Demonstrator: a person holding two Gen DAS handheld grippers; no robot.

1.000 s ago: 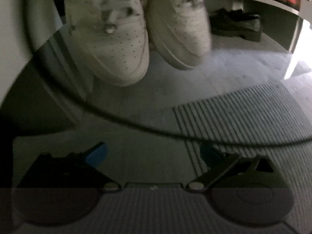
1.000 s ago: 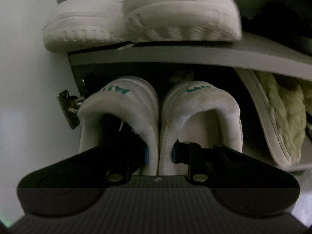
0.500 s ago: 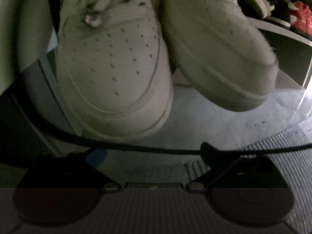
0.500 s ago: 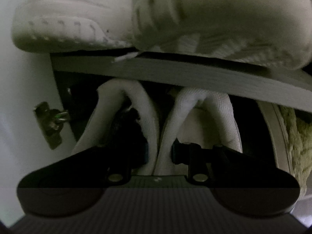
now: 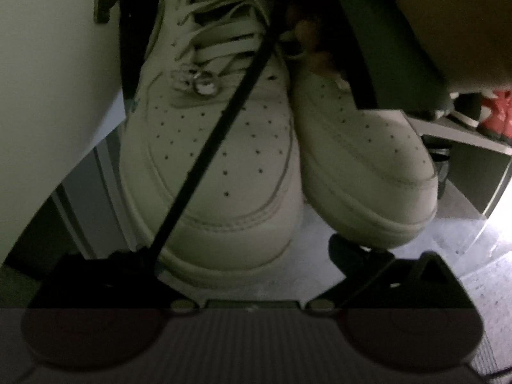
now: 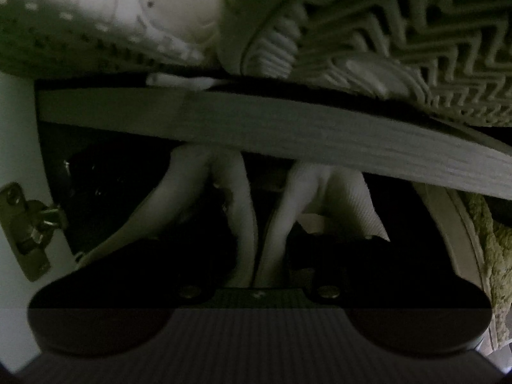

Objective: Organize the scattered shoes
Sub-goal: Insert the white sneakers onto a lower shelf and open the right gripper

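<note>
In the right wrist view a pair of white shoes, left one point(image 6: 179, 192) and right one point(image 6: 339, 198), sits heels-first under a grey shelf board point(image 6: 256, 121). My right gripper point(image 6: 259, 233) has a finger inside each shoe. Its jaws are opening, and the two inner walls stand between them with a dark gap. In the left wrist view two white perforated sneakers, one point(image 5: 243, 121) beside the other point(image 5: 361, 160), fill the frame, toes toward me. My left gripper point(image 5: 243, 249) is open just below the nearer toe and holds nothing.
White sneakers point(image 6: 96, 32) rest on the shelf board, one ridged sole point(image 6: 400, 32) overhanging. A fuzzy green slipper point(image 6: 492, 256) lies to the right and a door hinge point(image 6: 28, 230) to the left. A black cable point(image 5: 211, 147) crosses the left wrist view. Red shoes point(image 5: 492, 112) sit on a far shelf.
The right gripper pushed the pair deeper under the shelf, then its jaws parted from the pinched inner walls. The left gripper closed in on the sneakers, and the cable swung from level to diagonal.
</note>
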